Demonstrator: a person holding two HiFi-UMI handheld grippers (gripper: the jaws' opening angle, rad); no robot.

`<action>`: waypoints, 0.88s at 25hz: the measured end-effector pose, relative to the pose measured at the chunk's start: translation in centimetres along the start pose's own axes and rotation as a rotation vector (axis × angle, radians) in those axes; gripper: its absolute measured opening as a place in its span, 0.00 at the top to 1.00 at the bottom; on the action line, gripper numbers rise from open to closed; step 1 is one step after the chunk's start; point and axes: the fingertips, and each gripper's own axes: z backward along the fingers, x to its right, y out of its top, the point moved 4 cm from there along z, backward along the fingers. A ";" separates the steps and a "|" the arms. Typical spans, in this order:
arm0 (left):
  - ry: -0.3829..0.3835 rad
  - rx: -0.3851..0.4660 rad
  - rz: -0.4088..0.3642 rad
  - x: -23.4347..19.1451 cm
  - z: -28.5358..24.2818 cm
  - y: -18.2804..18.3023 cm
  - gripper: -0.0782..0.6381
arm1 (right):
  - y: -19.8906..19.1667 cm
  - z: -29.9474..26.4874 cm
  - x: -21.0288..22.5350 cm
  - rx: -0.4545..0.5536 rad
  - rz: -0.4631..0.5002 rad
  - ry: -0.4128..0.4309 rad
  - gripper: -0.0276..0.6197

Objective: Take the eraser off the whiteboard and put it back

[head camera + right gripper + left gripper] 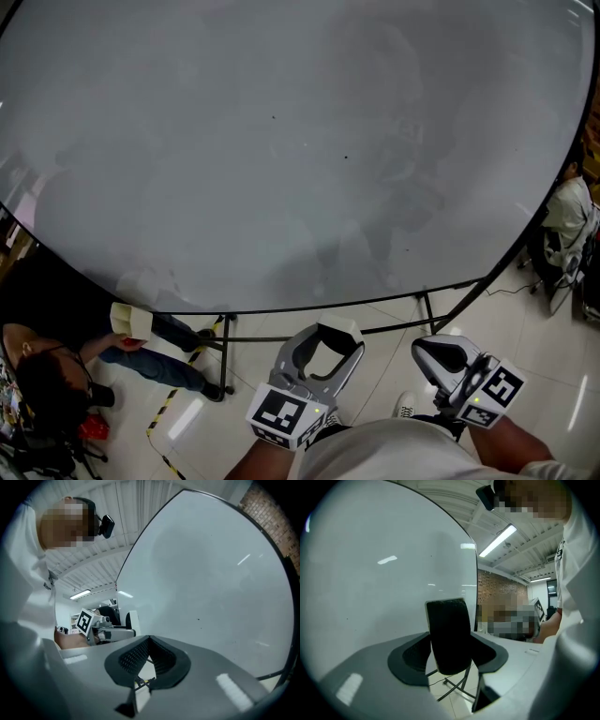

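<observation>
Before the whiteboard (pixel 281 141), left gripper (pixel 450 657) fingers clamp the eraser (pixel 447 627); right gripper (pixel 149 644) fingers together.

The whiteboard (pixel 281 141) is a pale grey-white flecked with a few tiny dark specks, inside a thin black frame (pixel 328 306). The eraser (pixel 449 637) shows a black felt face with a pale edge (the felt looks matt and nearly featureless). The left gripper (pixel 322 349) and the right gripper (pixel 439 356) both have light grey shells and black textured pads, and each marker cube (pixel 281 415) is white with black square patterns. The floor (pixel 525 328) is glossy cream tile, crossed by yellow-and-black striped tape (pixel 167 405). A seated person's jeans (pixel 155 367) are blue, and the brick wall (pixel 499 588) is reddish brown
</observation>
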 end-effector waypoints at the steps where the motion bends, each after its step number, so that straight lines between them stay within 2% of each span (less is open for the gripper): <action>1: -0.004 0.006 0.009 0.0 0.3 0.0 0.52 | 0.1 -0.1 -0.2 0.004 0.004 0.003 0.95; 7: -0.029 0.037 0.069 0.3 2.1 -0.8 0.52 | 0.0 -0.4 -0.6 -0.002 0.005 0.011 0.95; 12: -0.014 0.016 0.077 0.1 3.6 -1.6 0.52 | -0.7 -0.6 -0.7 -0.020 0.005 0.007 0.95; 17: 0.025 0.033 0.065 -0.3 4.3 -1.4 0.52 | -1.2 -0.9 -0.5 -0.029 -0.013 -0.001 0.95; 22: 0.034 0.040 0.062 -0.5 4.5 -1.4 0.52 | -1.5 -0.9 -0.5 -0.042 -0.010 -0.001 0.95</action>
